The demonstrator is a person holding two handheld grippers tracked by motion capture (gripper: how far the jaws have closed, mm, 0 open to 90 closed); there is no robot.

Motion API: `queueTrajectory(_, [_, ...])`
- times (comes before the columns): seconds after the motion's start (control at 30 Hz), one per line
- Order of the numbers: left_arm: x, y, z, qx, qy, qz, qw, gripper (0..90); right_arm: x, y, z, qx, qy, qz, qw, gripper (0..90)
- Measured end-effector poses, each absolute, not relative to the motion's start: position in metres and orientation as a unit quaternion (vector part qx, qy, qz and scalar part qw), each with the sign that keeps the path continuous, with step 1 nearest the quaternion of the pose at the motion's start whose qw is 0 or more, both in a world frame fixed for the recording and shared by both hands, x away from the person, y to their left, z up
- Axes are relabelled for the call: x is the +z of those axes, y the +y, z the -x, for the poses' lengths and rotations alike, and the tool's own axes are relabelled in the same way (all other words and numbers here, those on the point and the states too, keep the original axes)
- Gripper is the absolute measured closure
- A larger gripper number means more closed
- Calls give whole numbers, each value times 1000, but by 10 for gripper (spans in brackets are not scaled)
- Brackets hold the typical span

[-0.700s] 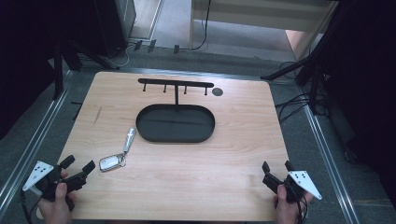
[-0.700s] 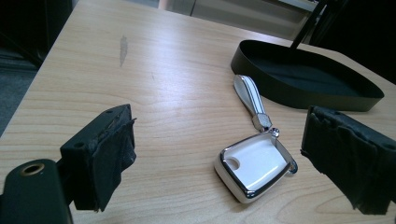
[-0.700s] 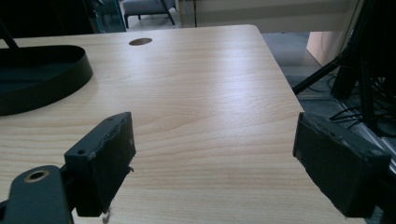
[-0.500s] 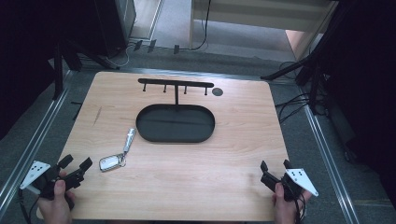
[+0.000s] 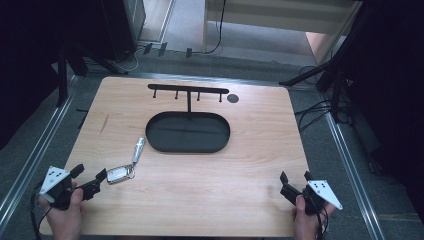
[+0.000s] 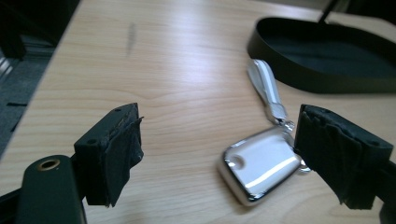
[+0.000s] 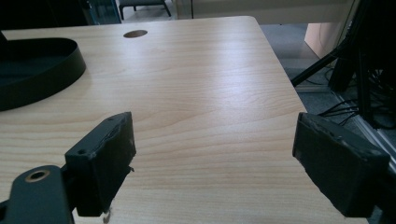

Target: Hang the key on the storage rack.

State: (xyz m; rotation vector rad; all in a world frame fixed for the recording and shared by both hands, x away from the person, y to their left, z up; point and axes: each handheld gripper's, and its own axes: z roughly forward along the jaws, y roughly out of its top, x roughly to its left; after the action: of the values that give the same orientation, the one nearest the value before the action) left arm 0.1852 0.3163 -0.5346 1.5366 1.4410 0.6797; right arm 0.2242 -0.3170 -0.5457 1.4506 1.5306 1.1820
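two grippers sit at the near edge of the wooden table [image 5: 240, 165], and i read the step as the approach to a pick: my left gripper [image 5: 91, 178] is lined up on the silver key fob [image 5: 118, 173], nothing gripped yet. in the left gripper view its jaws stand wide apart and empty, the key fob [image 6: 260, 164] lying flat on the wood between them, well over toward the right-hand jaw and touching or all but touching that pad, with a broad gap to the left-hand one. the metal strap [image 6: 267, 88] on its ring runs on ahead of the jaws toward the black oval tray [image 6: 322, 56].

my next move, as i judge it, calls for shifting the left gripper sideways so the fob sits midway, easing forward and low, then closing on its thin edges; it is polished and flat, so it may skid away rather than lift.

my right gripper [image 5: 294, 181] is also wide open and holds nothing, only bare wood between its jaws, the tray's rim [image 7: 70, 60] far ahead to their left.

beyond the tray, a black hook rack [image 5: 188, 90] stands on a post, with a small dark round spot [image 5: 232, 98] beside it. around the table i see grey floor, metal rails, stands and cables, and a pale piece of furniture at the back.
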Motion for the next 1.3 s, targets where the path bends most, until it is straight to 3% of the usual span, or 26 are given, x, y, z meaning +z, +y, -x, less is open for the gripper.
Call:
queueTrajectory(0.27, [-512, 295, -196, 247, 560, -677, 409, 151, -546, -322, -224, 473, 581, -570, 338, 134])
queueTrajectory(0.43, [-485, 273, -212, 223, 554, -725, 342, 141, -546, -323, -224, 474, 582, -570, 333, 137])
queueTrajectory(0.8, [-459, 239, -251, 150, 564, -774, 243, 114, -546, -321, -226, 467, 589, -571, 331, 143])
queueTrajectory(1.0, [-457, 227, -268, 144, 573, -785, 186, 125, -546, -320, -226, 464, 593, -569, 331, 144])
queueTrajectory(1.2, [-457, 218, -288, 132, 583, -784, 164, 157, -546, -320, -227, 461, 595, -569, 331, 147])
queueTrajectory(1.3, [-457, 211, -295, 154, 572, -792, 146, 281, -546, -319, -227, 459, 596, -568, 334, 149])
